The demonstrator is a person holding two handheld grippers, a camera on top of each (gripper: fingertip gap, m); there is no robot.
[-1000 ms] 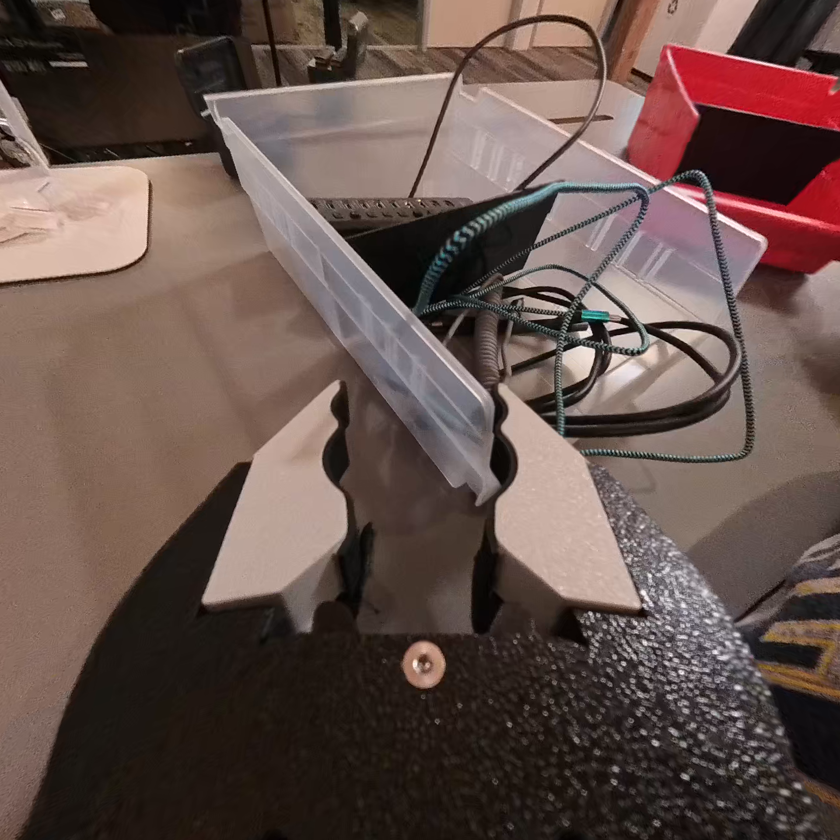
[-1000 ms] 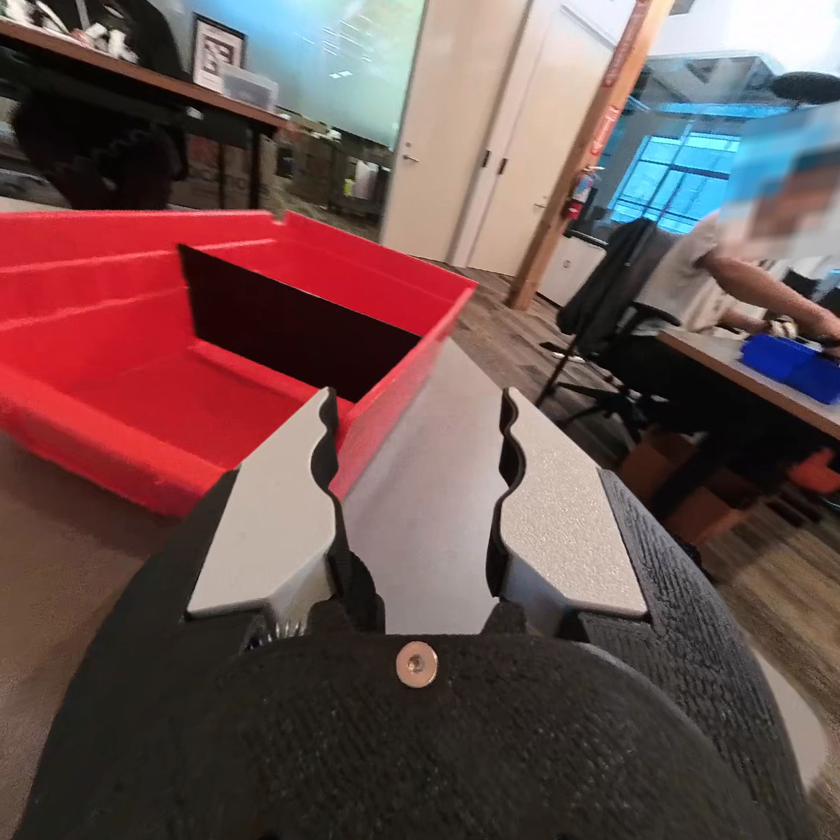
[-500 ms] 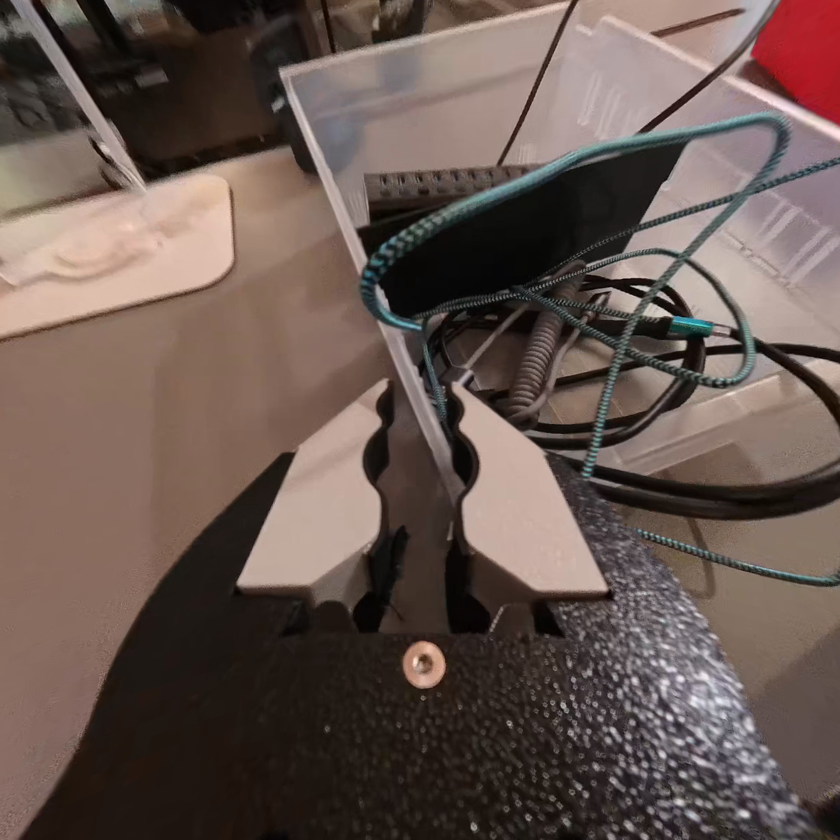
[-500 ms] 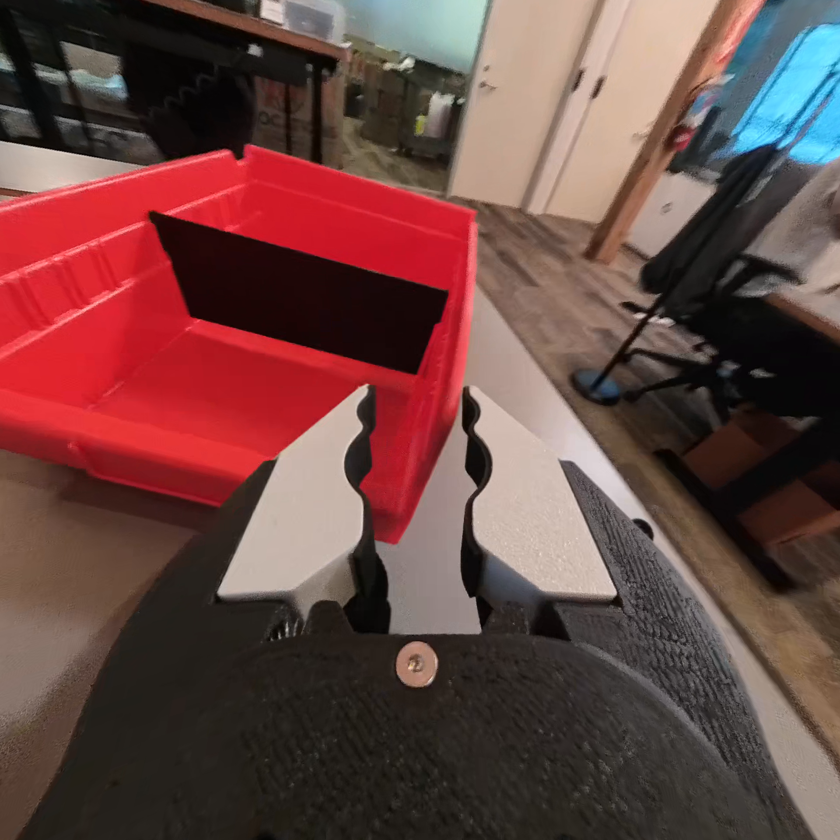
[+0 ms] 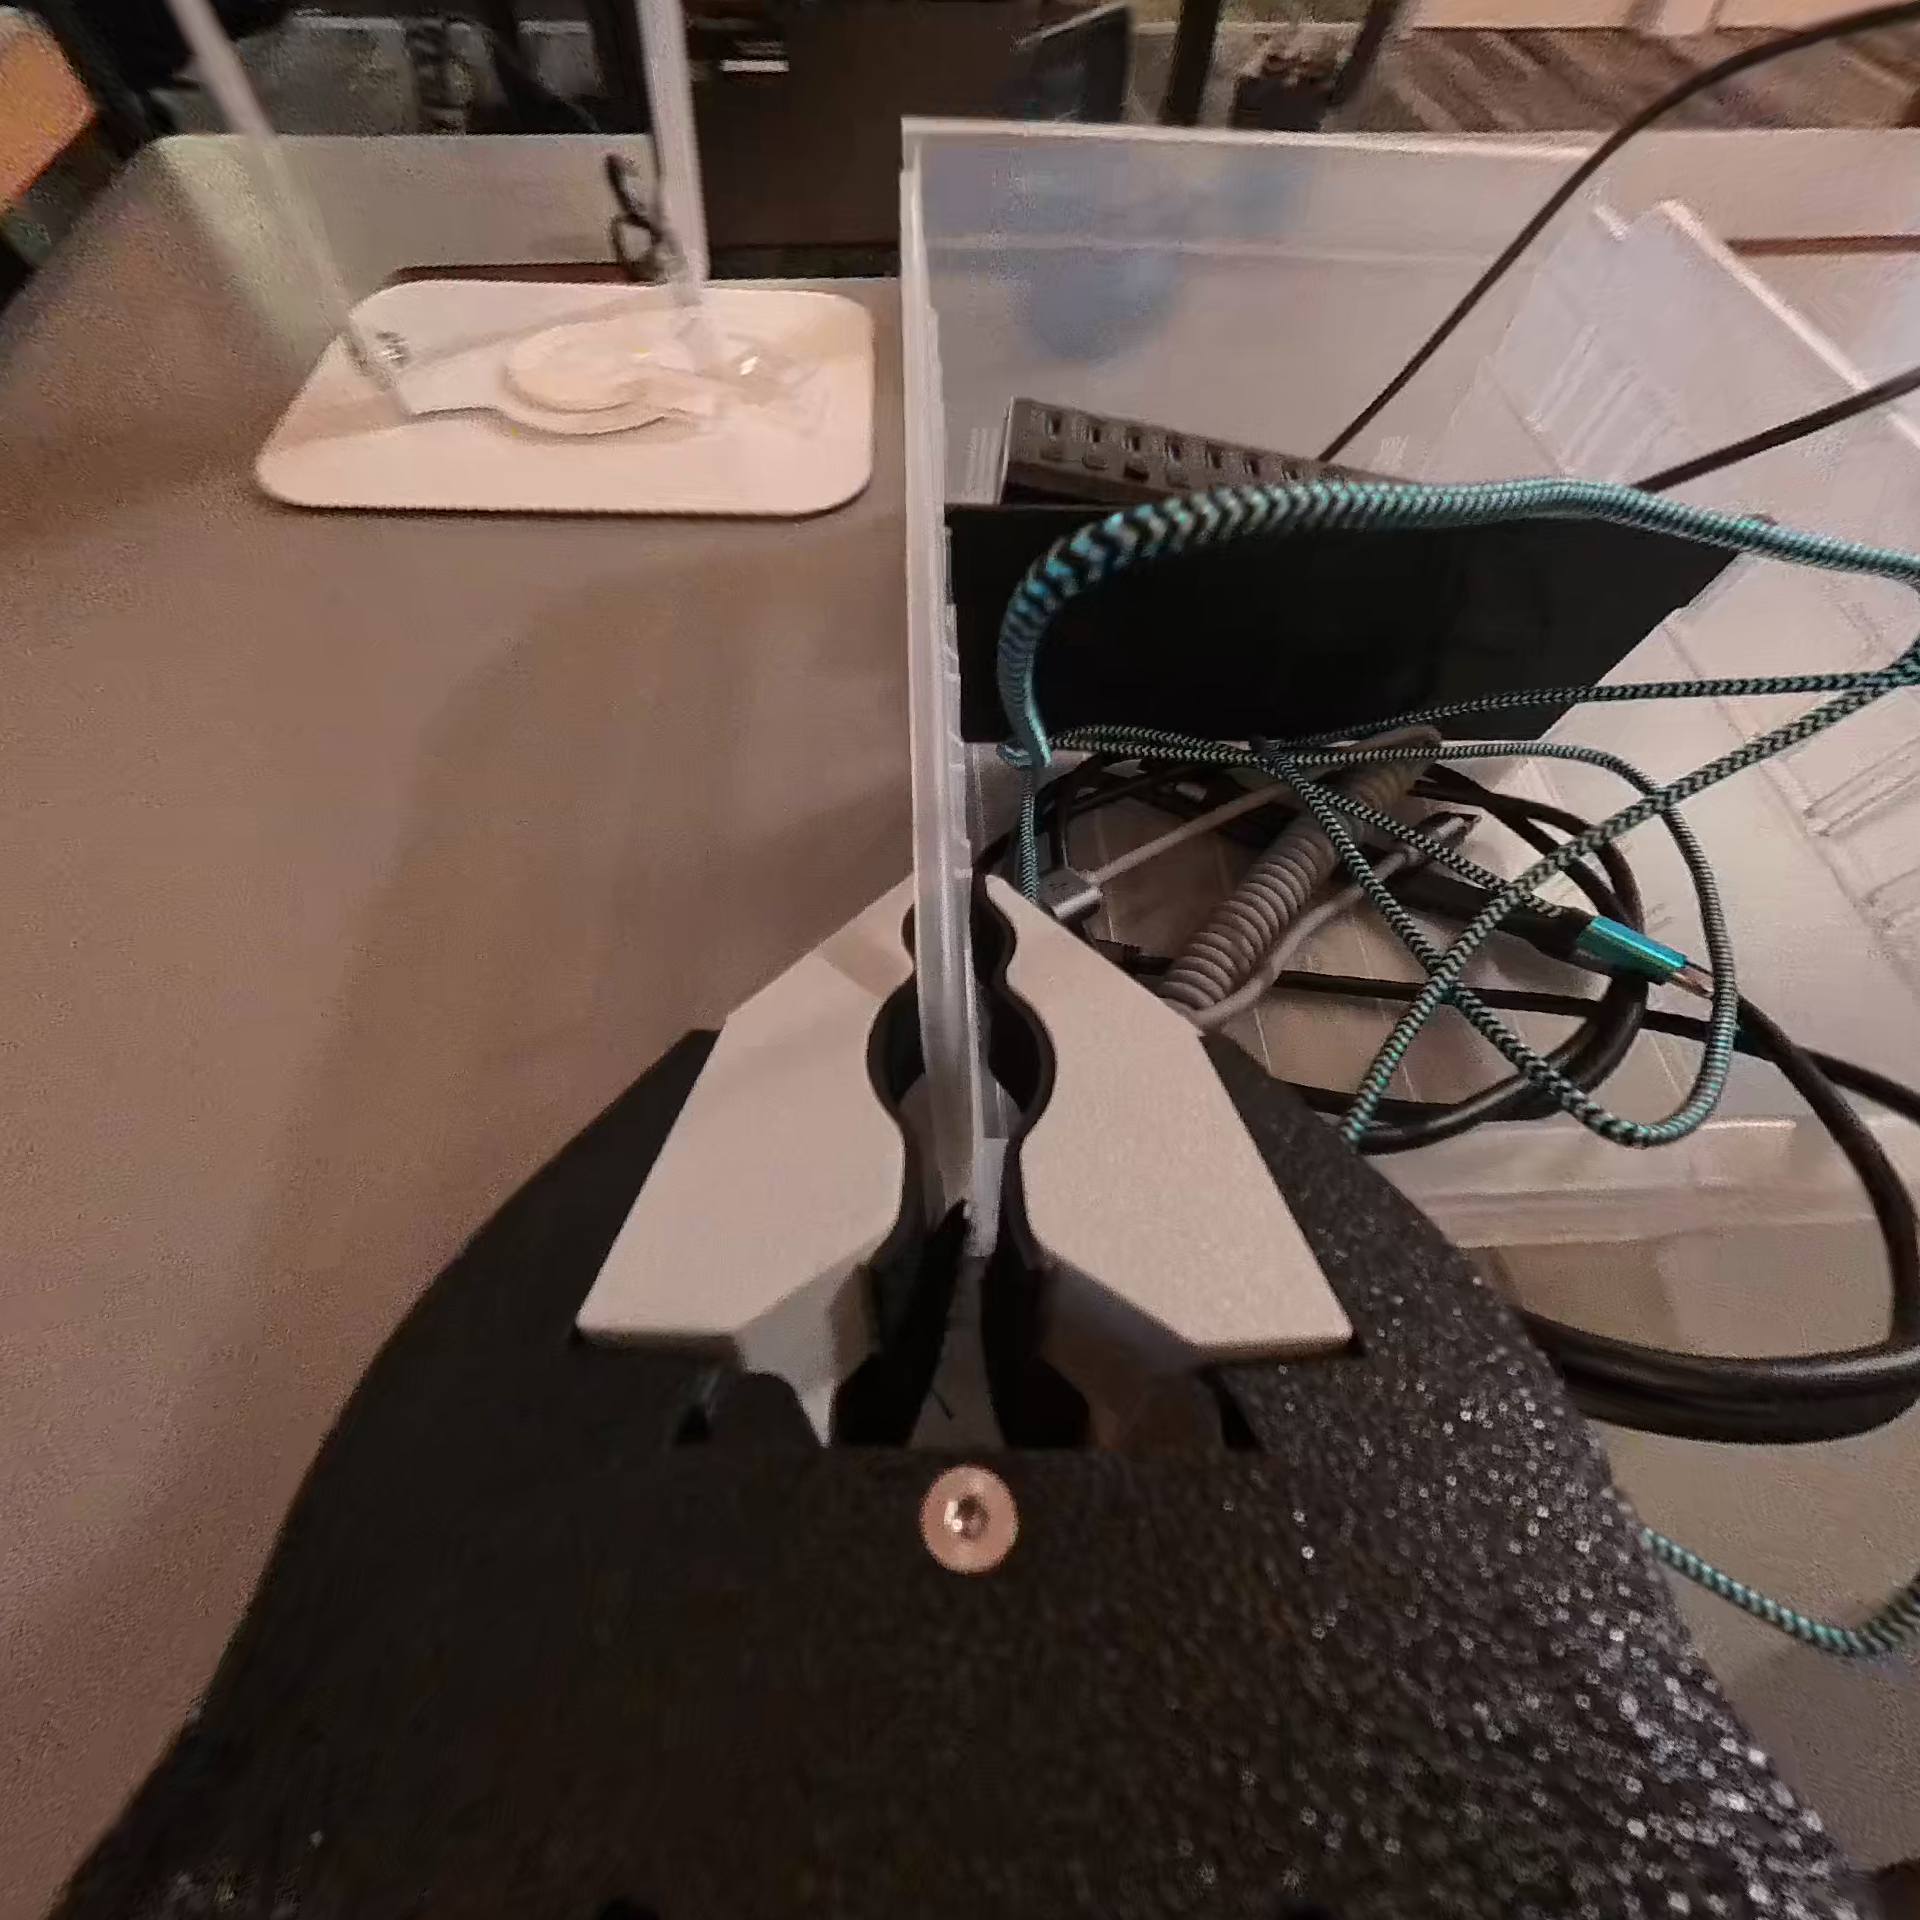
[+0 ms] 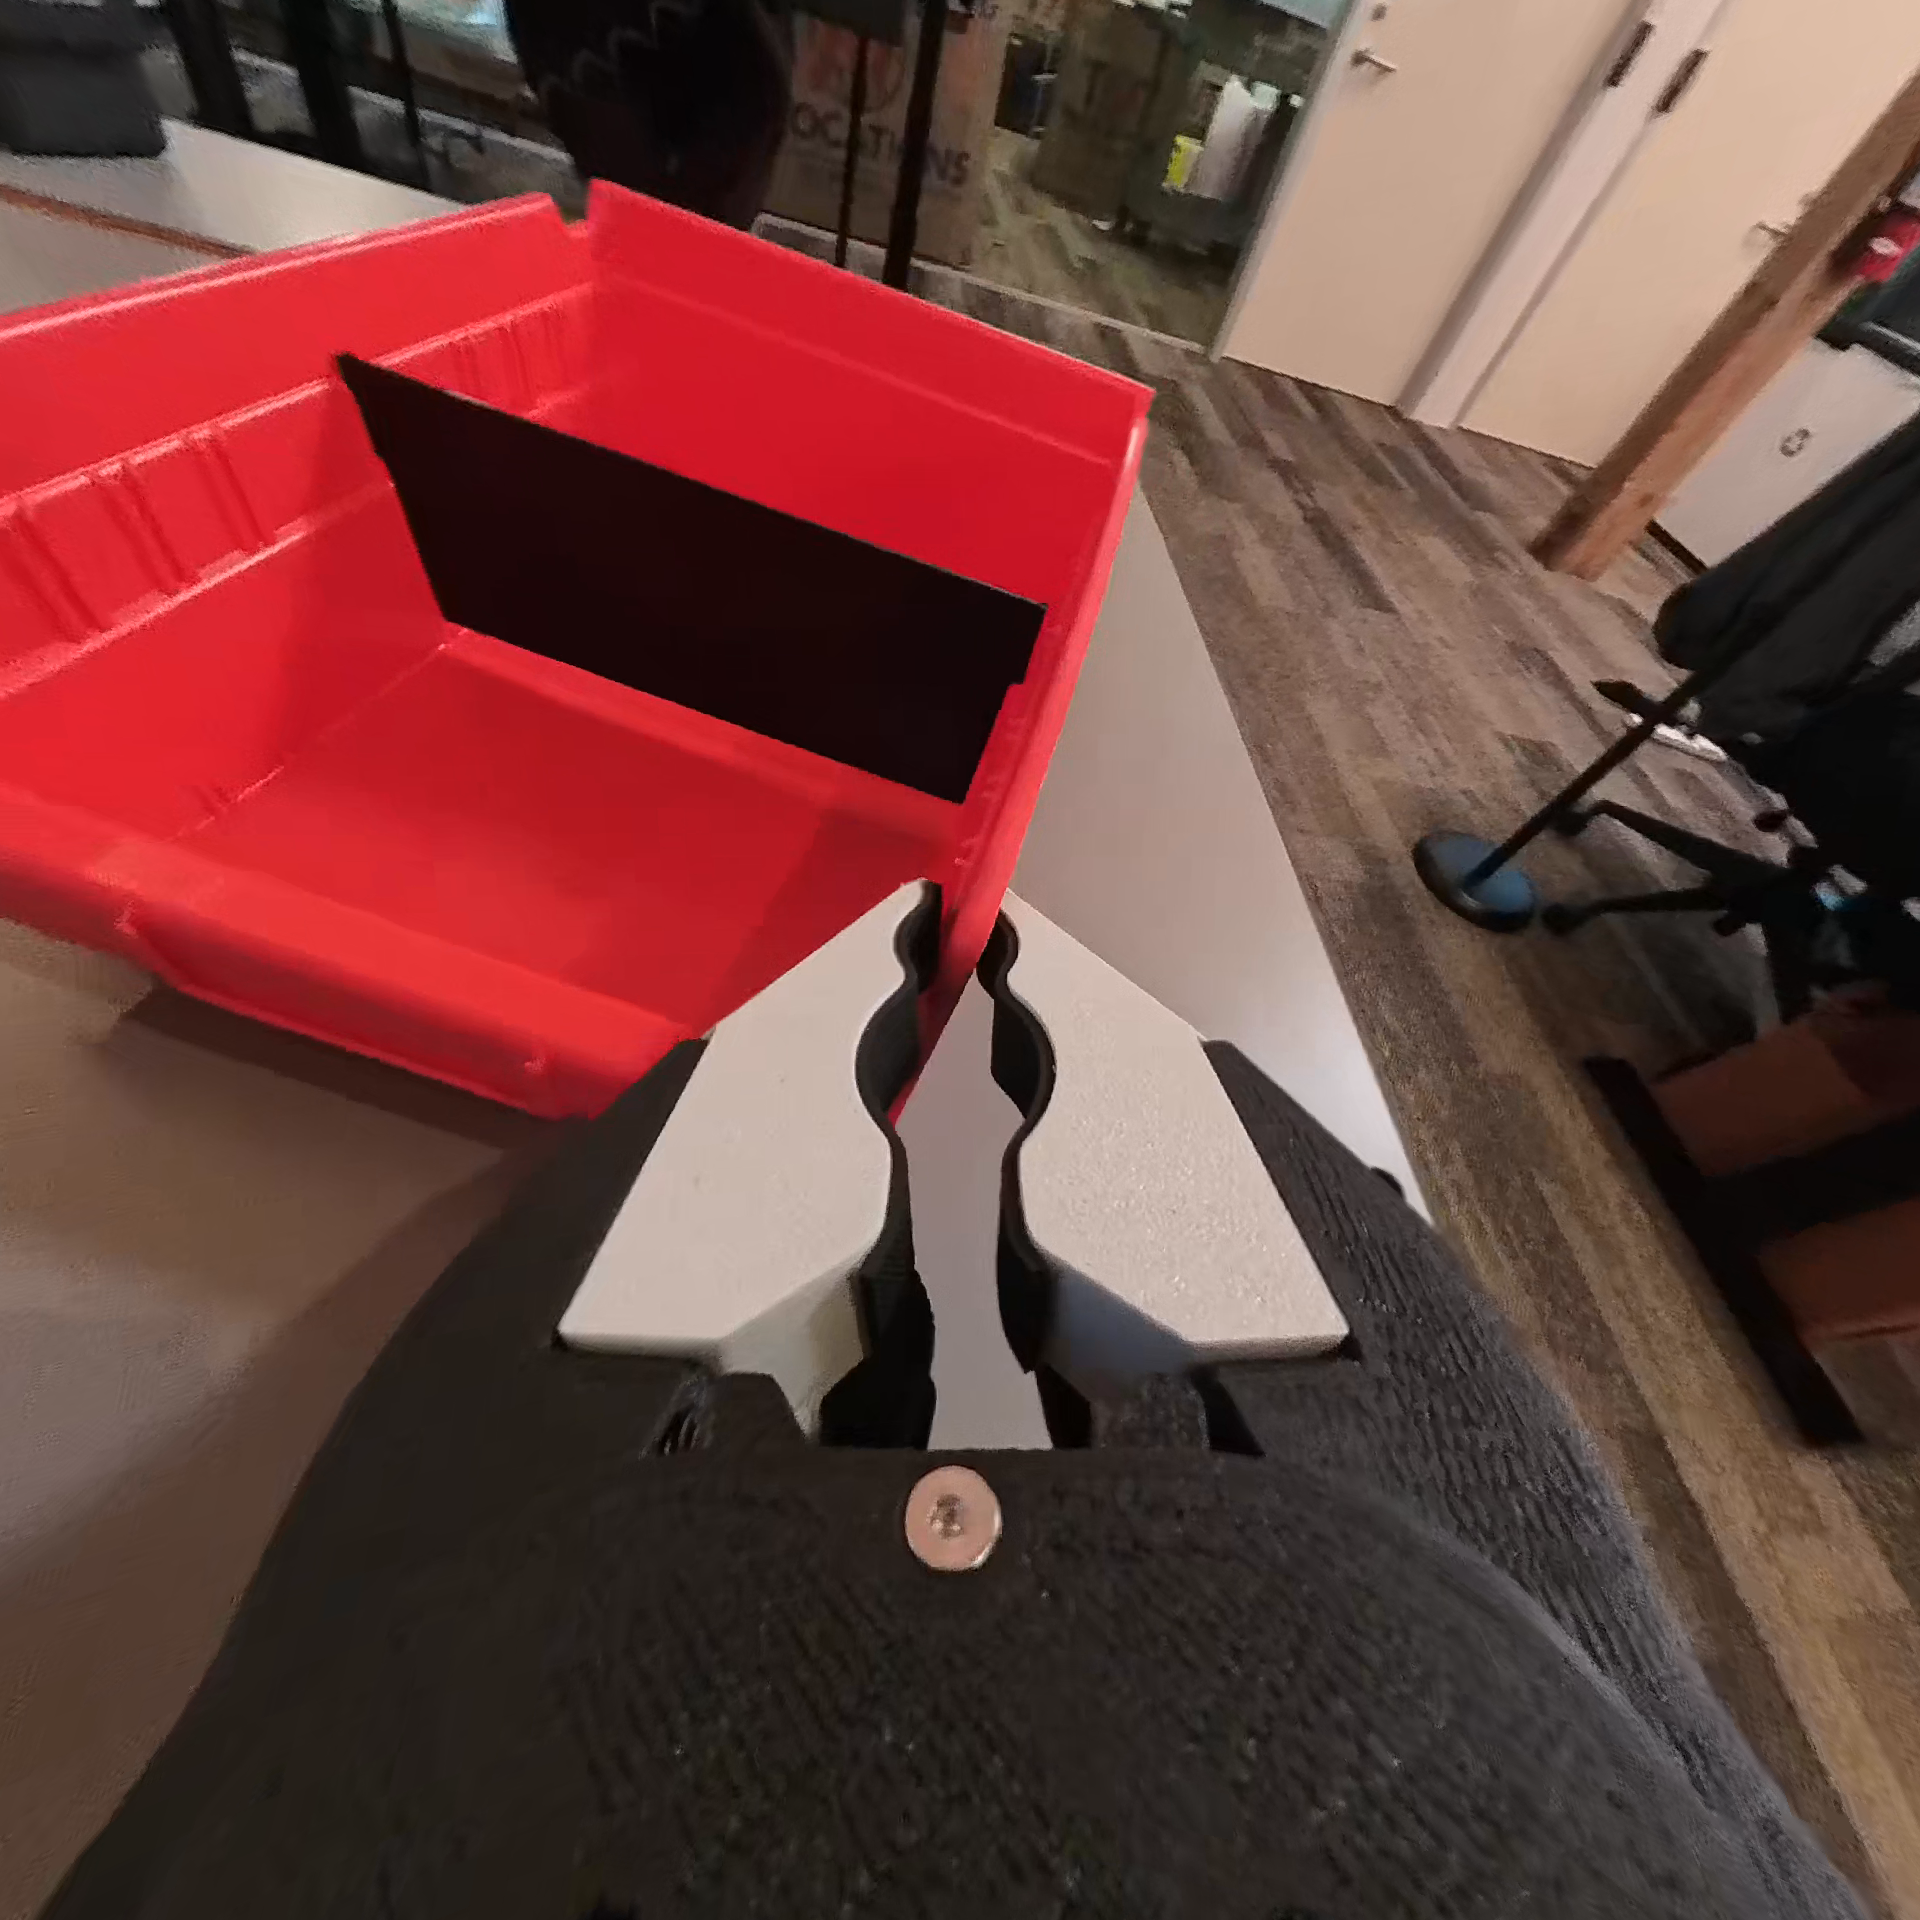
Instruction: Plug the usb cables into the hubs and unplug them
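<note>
left wrist view: the left gripper (image 5: 948, 914) pinches the side wall of the clear bin (image 5: 935, 665); tangled usb cables (image 5: 1351, 894) lie inside at 2 o'clock, a grey hub (image 5: 1132, 457) at 1 o'clock behind a black divider (image 5: 1299, 634).

right wrist view: the right gripper (image 6: 961, 902) clamps, seemingly, the red bin (image 6: 1049, 665)'s wall at 12 o'clock.

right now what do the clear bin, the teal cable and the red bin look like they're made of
Clear bin: translucent frosted plastic, likely; the cables show through its ribbed wall.
Teal cable: braided fabric sheath, judging by the teal-and-black woven pattern, with a shiny metallic teal plug.
Red bin: opaque moulded plastic, smooth with a slight sheen and ribbed walls.
</note>
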